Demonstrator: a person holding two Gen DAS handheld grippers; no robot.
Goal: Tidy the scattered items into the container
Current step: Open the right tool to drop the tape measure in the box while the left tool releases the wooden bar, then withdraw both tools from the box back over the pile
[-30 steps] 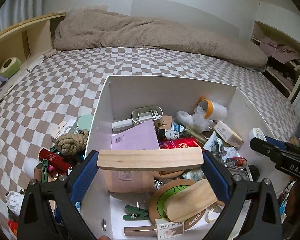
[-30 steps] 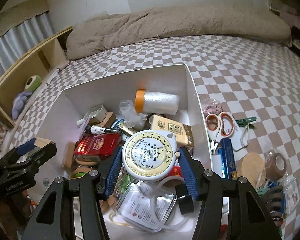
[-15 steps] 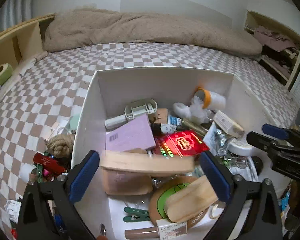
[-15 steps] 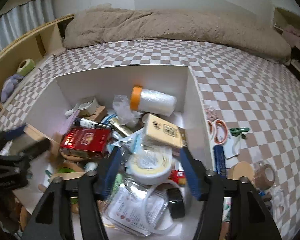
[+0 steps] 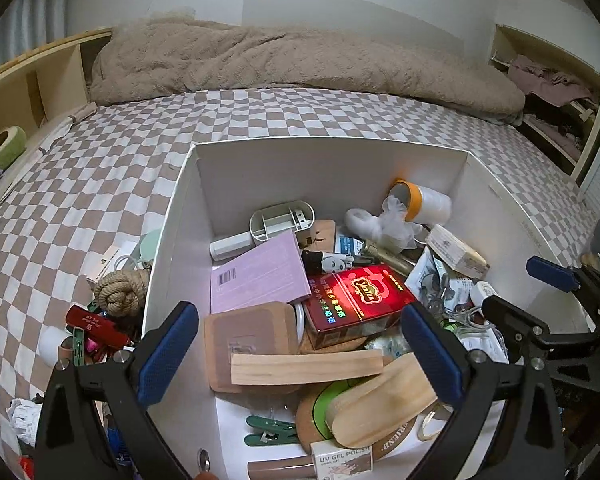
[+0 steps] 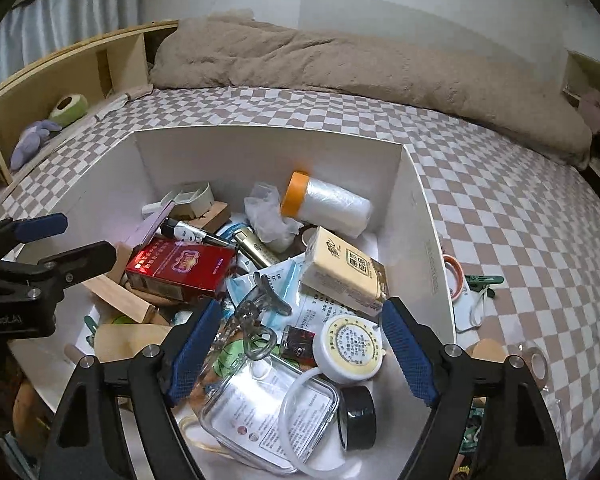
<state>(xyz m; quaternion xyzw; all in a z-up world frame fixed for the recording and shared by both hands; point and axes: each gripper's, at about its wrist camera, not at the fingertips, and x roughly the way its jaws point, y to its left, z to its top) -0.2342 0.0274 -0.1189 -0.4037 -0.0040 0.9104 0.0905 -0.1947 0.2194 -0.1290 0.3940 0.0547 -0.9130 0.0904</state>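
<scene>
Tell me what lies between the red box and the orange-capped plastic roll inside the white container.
In the right wrist view, between the red box and the orange-capped roll lie a gold lighter and a crumpled clear plastic bag.

Your left tongs point(image 5: 300, 354) point downward at a slant, jaws spread wide with nothing pressed between the blue pads point(image 5: 168, 354). Your right tongs point(image 6: 300, 352) tilt down at much the same slant, and their jaws are opening; the pads point(image 6: 410, 354) grip nothing. In the left view, the right tongs show at the right edge, black arms with one blue tip. In the right view, the left tongs show at the left edge.
</scene>
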